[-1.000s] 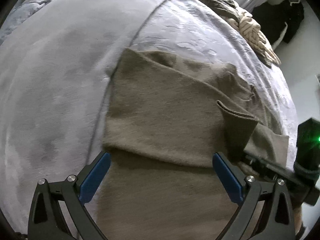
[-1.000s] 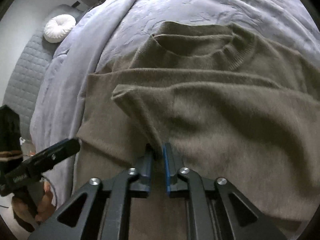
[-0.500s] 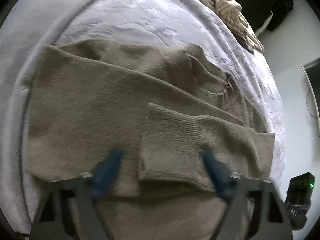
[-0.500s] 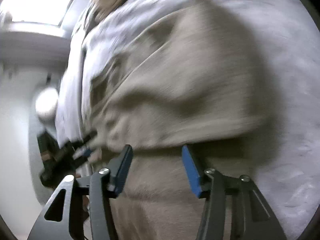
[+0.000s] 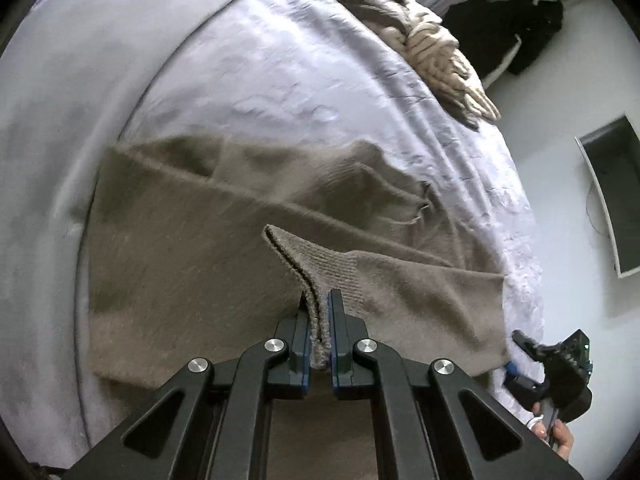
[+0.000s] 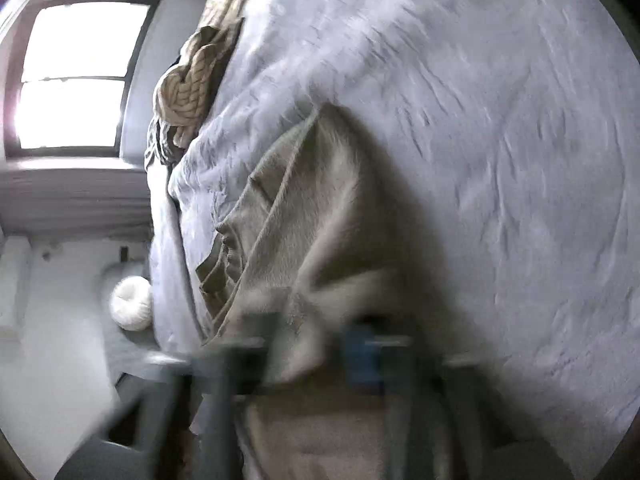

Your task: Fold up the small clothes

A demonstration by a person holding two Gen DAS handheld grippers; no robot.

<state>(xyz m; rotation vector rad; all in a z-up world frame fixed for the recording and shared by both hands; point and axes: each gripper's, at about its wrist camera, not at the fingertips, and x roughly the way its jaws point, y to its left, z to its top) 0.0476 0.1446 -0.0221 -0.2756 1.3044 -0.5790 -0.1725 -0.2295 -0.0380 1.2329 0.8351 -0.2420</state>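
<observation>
An olive-brown knit sweater (image 5: pixel 192 248) lies partly folded on a grey bedspread (image 5: pixel 280 64). My left gripper (image 5: pixel 319 332) is shut on the ribbed cuff of a sleeve (image 5: pixel 320 264) that lies across the sweater's body, and lifts the cuff edge a little. The right gripper's body (image 5: pixel 560 368) shows at the sweater's right edge in the left wrist view. In the right wrist view the frame is blurred; the right gripper (image 6: pixel 308 356) looks open, with sweater cloth (image 6: pixel 320 220) bunched between and ahead of its jaws.
A pile of other knitwear (image 5: pixel 432 48) lies at the far edge of the bed, also in the right wrist view (image 6: pixel 188 88). A white round cushion (image 6: pixel 132 304) lies beyond the bed. A dark screen (image 5: pixel 612 192) hangs on the wall.
My left gripper has closed on the sleeve cuff. My right gripper let go of the fold it pinched, opened and swung around to the sweater's side edge, still moving fast.
</observation>
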